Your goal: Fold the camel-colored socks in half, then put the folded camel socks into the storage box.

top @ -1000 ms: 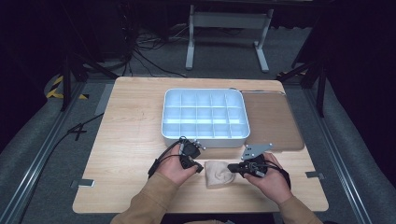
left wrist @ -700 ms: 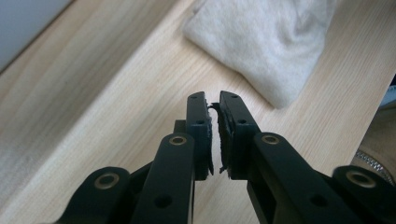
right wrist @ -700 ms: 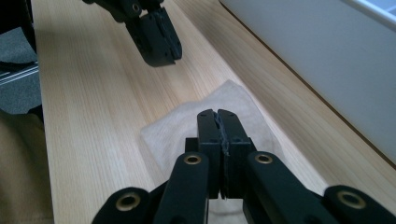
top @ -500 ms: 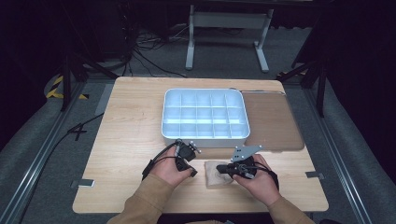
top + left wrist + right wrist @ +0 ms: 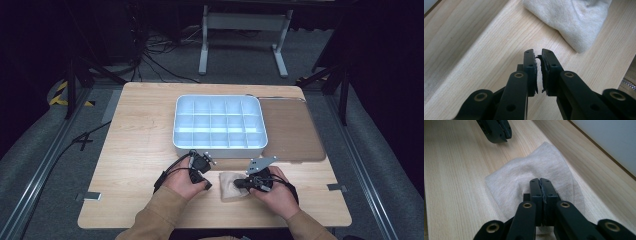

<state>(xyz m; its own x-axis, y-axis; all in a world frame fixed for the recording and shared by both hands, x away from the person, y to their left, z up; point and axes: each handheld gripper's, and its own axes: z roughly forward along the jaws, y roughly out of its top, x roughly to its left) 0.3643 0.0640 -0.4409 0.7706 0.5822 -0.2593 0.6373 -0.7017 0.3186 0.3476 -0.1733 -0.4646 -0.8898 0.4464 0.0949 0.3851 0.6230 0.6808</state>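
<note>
The cloth [image 5: 233,186] lies crumpled on the tabletop [image 5: 140,150] between the two tools, a small beige knit piece, bunched rather than flat. In the right gripper view its long axis runs away from the right tool [image 5: 540,185], toward a far corner that points at the tip of the left tool [image 5: 496,133] beyond it. The right tool is clenched, its two black jaws pressed together with no gap, and their tips sit over the raised middle fold of the cloth; whether any fabric is pinched between them I cannot tell. The left tool [image 5: 538,58] is nearly closed, with a thin slit between its pads and nothing in it, its tips over bare wood. In the left gripper view the cloth lies ahead and to the right of those jaws, its rounded corner pointing back toward them, near but apart. In the high view both hands hold the tools low at the near edge of the tabletop, and a pale compartment tray [image 5: 219,145] stands just beyond them, with a brown mat [image 5: 292,132] touching its right side.
</note>
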